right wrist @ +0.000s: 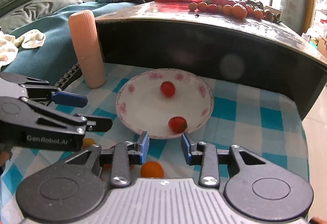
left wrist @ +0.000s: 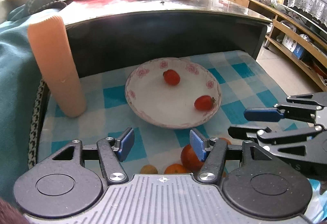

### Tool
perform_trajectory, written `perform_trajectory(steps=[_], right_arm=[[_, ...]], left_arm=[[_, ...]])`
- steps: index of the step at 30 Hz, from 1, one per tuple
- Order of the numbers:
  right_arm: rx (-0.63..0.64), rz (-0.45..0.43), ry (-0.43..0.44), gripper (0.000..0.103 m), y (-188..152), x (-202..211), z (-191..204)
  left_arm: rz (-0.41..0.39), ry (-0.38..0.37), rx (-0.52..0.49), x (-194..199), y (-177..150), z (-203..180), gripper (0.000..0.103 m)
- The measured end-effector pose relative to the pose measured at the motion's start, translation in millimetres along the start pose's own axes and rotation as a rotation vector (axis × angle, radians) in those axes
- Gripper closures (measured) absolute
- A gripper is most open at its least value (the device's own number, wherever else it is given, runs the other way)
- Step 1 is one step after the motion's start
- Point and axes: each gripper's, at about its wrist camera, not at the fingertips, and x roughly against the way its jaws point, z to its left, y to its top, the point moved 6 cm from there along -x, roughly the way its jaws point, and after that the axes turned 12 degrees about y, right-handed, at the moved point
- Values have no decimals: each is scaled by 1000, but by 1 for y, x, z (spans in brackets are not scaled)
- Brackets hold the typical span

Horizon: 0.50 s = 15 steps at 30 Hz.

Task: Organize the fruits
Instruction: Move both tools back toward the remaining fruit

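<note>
At the bottom of the left wrist view the left gripper (left wrist: 161, 145) hangs with its jaws wide and nothing between them, just above loose oranges (left wrist: 191, 157) on the checked cloth (left wrist: 235, 80). Entering from the right edge, the right gripper (left wrist: 241, 123) is also parted and holds nothing. Beyond, at frame centre, the floral plate (left wrist: 143, 72) carries two cherry tomatoes (left wrist: 171, 77), well apart, one close to the rim. A ribbed peach cylinder (left wrist: 55, 64) stands at left. The grippers sit close together, so reaching for the same orange could make them collide, and a careless drop might roll the rim tomato out.
</note>
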Motion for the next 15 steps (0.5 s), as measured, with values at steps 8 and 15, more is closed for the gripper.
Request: perform_trajectory(steps=[8, 15], right_arm=[[-17, 31, 39, 53, -24, 10, 22], [41, 85, 84, 53, -47, 7, 49]], left_arm=[[25, -4, -32, 15, -24, 6, 35], [54, -26, -35, 37, -44, 7, 32]])
